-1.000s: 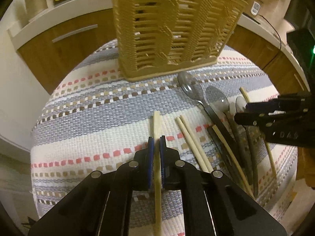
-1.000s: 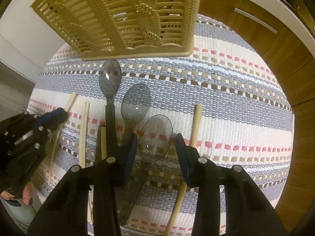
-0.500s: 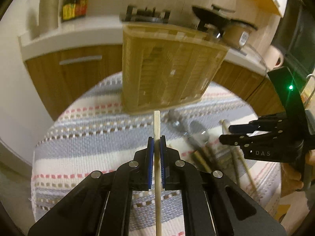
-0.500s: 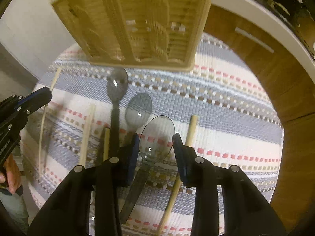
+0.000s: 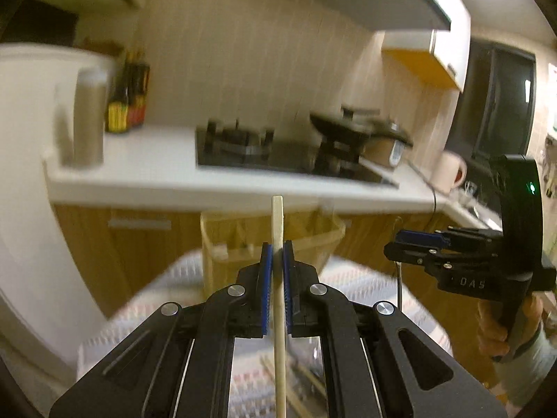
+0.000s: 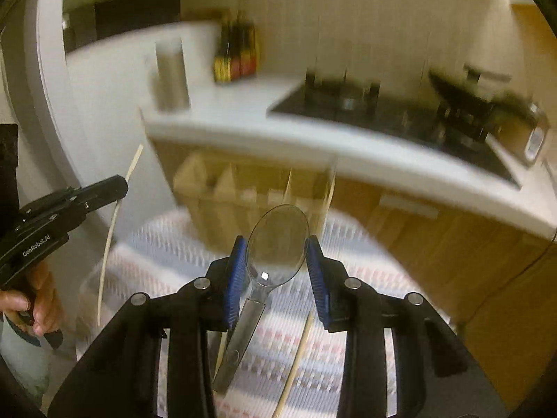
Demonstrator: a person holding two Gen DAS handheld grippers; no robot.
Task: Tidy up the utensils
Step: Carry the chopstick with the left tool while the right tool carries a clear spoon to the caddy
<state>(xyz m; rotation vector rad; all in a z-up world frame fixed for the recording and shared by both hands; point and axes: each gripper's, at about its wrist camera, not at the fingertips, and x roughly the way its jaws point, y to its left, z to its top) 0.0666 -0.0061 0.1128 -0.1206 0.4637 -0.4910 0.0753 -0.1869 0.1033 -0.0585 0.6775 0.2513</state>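
My left gripper (image 5: 277, 261) is shut on a pale wooden chopstick (image 5: 278, 230) and holds it lifted, tip up, in front of the tan woven utensil basket (image 5: 226, 240). My right gripper (image 6: 276, 261) is shut on a clear plastic spoon (image 6: 276, 240), lifted above the striped mat, bowl toward the basket (image 6: 243, 195). The left gripper with its chopstick (image 6: 111, 226) also shows at the left of the right wrist view. The right gripper (image 5: 417, 244) shows at the right of the left wrist view. Both views are motion-blurred.
A striped woven mat (image 6: 285, 341) covers the table, with more chopsticks (image 6: 296, 365) lying on it. Behind the basket stand wooden cabinets and a white counter (image 5: 156, 170) with a hob (image 5: 261, 149), bottles (image 5: 127, 104) and a mug (image 5: 449, 174).
Both grippers have risen off the mat and tilted up. The left lifted the chopstick; the right closed on the clear spoon and lifted it. The basket now sits lower in both views.
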